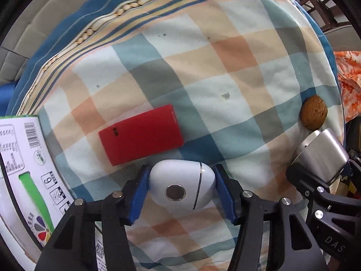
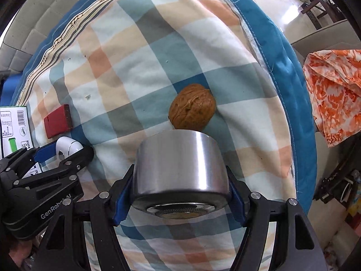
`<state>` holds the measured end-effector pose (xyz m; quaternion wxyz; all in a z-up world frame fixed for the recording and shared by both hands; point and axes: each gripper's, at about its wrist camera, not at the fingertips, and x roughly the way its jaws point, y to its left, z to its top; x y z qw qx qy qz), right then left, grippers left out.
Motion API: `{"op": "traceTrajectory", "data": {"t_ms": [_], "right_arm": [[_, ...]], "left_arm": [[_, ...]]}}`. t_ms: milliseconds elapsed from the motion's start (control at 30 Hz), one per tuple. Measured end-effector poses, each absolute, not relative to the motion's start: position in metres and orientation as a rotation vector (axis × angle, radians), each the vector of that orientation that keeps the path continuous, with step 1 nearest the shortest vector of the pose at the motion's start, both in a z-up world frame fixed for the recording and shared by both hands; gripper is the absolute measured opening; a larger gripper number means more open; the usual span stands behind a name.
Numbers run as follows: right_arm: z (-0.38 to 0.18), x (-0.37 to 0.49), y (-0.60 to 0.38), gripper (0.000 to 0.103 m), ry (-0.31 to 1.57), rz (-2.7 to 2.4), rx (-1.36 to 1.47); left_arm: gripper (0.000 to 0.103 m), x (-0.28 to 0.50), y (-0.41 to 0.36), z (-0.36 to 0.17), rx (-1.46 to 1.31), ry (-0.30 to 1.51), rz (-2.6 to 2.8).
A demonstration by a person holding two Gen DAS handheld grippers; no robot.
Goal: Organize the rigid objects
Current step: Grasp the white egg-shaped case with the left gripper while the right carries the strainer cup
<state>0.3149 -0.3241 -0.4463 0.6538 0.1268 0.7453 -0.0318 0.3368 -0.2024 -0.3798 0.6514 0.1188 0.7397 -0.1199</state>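
Observation:
My left gripper [image 1: 181,192] is shut on a white oval case [image 1: 180,186] with a round metal button, just above the checked bedspread [image 1: 203,79]. A red flat box [image 1: 141,134] lies just beyond it, to the left. My right gripper [image 2: 179,188] is shut on a round steel tin [image 2: 180,169], held on its side. A brown walnut [image 2: 191,107] lies on the cloth right beyond the tin. The tin [image 1: 320,153] and walnut [image 1: 313,113] also show at the right of the left wrist view, the case [image 2: 67,148] and red box [image 2: 57,122] at the left of the right wrist view.
A white printed carton [image 1: 20,169] with a green stripe lies at the left edge of the bed. An orange and white cloth [image 2: 334,99] hangs beside the bed on the right. A padded headboard [image 2: 33,27] runs along the far side.

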Motion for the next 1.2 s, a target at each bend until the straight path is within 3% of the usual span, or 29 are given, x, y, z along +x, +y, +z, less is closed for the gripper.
{"op": "traceTrajectory", "data": {"t_ms": [433,733,1200], "right_arm": [[-0.415,0.289,-0.309,0.073,1.646,0.013,0.323],[-0.340,0.282,-0.263,0.073,1.561,0.101,0.326],[-0.252,0.274,-0.104,0.073,1.495,0.310,0.229]], "left_arm": [[0.054,0.297,-0.161,-0.325,0.135,1.606,-0.261],[0.054,0.298,-0.128,-0.244,0.045,1.472,-0.274],[0.054,0.266,0.054,-0.175,-0.070,1.340,-0.099]]}}
